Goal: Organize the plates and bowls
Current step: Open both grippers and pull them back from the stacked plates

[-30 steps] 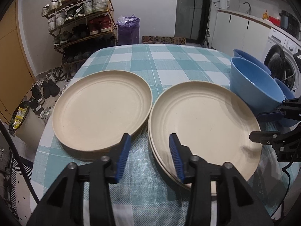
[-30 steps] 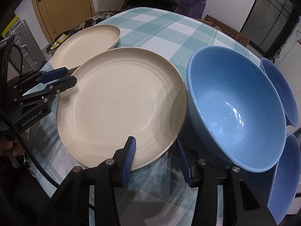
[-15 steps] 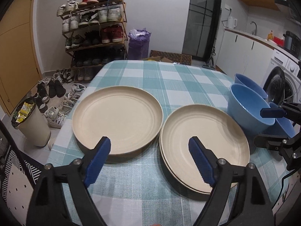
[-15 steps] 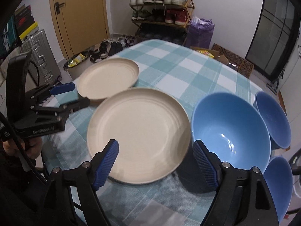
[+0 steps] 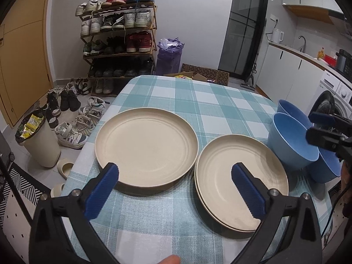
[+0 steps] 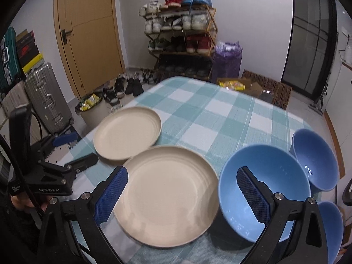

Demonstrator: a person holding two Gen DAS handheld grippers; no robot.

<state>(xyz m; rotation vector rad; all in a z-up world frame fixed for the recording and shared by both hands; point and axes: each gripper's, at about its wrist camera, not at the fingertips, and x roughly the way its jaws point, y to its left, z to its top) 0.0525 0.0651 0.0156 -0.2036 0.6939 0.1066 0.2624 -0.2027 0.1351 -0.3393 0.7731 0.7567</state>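
We hold the left gripper [image 5: 175, 179] and right gripper [image 6: 182, 189] above the table [image 5: 209, 101], jaws opening wide, nothing between them. Two stacked beige plates [image 5: 239, 182] sit right of a single plate [image 5: 146, 146], blue bowls [image 6: 261, 189] farther right.

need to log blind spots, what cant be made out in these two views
- How many plates are in the near plate stack: left wrist view shows two rims; the top plate covers the rest.
- Third blue bowl: right wrist view, cut by the lens edge and finger.
- Kitchen counter items: left wrist view, too small.
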